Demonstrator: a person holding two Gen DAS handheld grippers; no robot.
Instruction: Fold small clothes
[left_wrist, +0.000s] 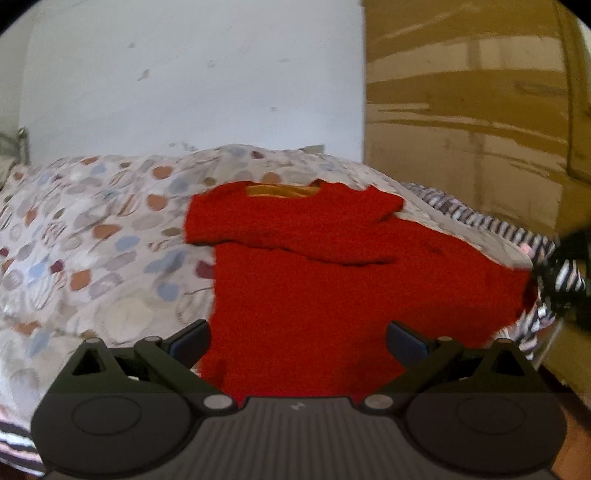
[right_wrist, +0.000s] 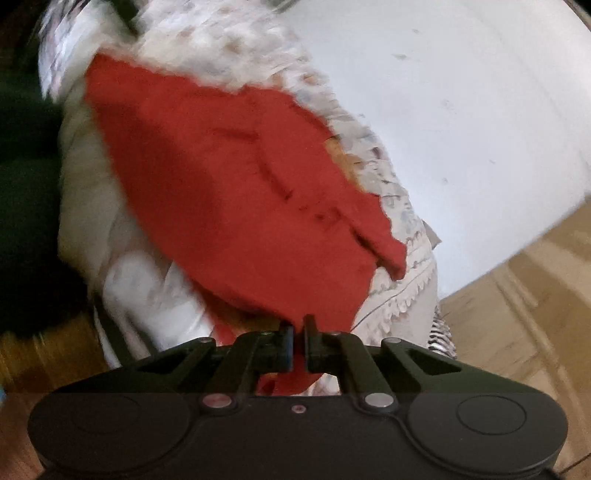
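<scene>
A small red shirt (left_wrist: 332, 280) with an orange neck lining lies spread on a spotted bedcover (left_wrist: 92, 229), one sleeve folded across its chest. My left gripper (left_wrist: 297, 338) is open, its fingers standing wide over the shirt's near hem with no cloth pinched. In the right wrist view the same red shirt (right_wrist: 229, 192) stretches away from my right gripper (right_wrist: 298, 334), which is shut on the shirt's near edge, red cloth bunched between and below the pads. At the far right of the left wrist view the right gripper (left_wrist: 570, 273) shows as a dark blurred shape at the shirt's side.
A striped cloth (left_wrist: 480, 218) lies beside the shirt at the bed's right edge. A brown cardboard box (left_wrist: 469, 110) stands to the right and a white wall (left_wrist: 192, 81) behind. Wooden floor (right_wrist: 517, 295) shows past the bed.
</scene>
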